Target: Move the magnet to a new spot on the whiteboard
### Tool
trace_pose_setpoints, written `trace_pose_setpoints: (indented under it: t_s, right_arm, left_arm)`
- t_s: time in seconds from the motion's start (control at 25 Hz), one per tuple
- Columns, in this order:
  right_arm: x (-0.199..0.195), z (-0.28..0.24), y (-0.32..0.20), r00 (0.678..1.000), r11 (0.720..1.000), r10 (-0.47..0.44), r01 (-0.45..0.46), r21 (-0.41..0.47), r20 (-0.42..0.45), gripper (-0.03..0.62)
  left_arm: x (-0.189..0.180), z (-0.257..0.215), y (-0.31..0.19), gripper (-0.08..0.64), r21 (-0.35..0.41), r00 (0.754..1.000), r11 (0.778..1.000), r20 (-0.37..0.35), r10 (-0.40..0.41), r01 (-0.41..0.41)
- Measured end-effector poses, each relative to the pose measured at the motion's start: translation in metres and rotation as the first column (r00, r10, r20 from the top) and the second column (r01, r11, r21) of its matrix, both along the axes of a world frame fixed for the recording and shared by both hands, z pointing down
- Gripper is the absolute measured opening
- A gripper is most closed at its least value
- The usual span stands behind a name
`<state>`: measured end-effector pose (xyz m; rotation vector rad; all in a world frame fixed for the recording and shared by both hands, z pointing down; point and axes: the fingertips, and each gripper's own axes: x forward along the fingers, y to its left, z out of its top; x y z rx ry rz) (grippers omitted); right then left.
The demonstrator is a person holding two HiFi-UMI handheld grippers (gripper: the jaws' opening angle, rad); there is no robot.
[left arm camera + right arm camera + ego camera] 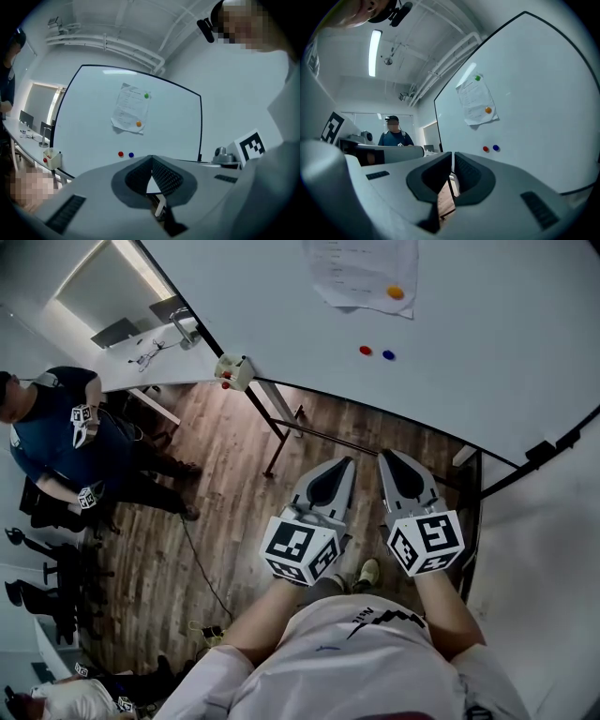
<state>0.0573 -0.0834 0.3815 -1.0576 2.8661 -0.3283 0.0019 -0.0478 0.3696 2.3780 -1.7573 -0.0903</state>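
While you face it, the large white whiteboard with a thin black frame [487, 343] fills the top of the head view, standing on dark metal legs over the brown wooden plank floor [234, 456]. Off to your left a person in a dark blue shirt [52, 432] stands on that floor, well apart from you. Your left tool [347, 463] and your right tool [382, 456] sit side by side, clear of the board and pointing towards it. Each has its jaws together tip to tip with nothing between them. A white printed paper sheet [361, 273] hangs on the board, and a small white box holder [234, 371] is fixed at the board's left edge. A round orange magnet [396, 292] sits on the sheet's lower corner and a round green magnet [146, 96] on its top. Below the sheet, on bare board, a round red magnet [366, 351] and a round blue magnet [388, 355] sit just beside each other.
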Motion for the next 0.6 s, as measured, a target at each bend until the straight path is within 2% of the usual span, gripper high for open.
trace_pose_setpoints:
  t_s: [0.28,0.6]
  right_arm:
    - [0.001,0.001,-0.03,0.999,1.0,0.028,-0.028,0.004,-0.017,0.015]
    - [-0.009,0.01,-0.078,0.993,0.994,0.106,-0.106,-0.002,-0.041,0.015]
  left_arm:
    - [-0.003,0.001,-0.032,0.011,0.0,1.0,1.0,0.003,0.007,-0.007]
    - [-0.012,0.007,-0.084,0.011,-0.004,0.997,0.997,0.008,0.077,-0.077]
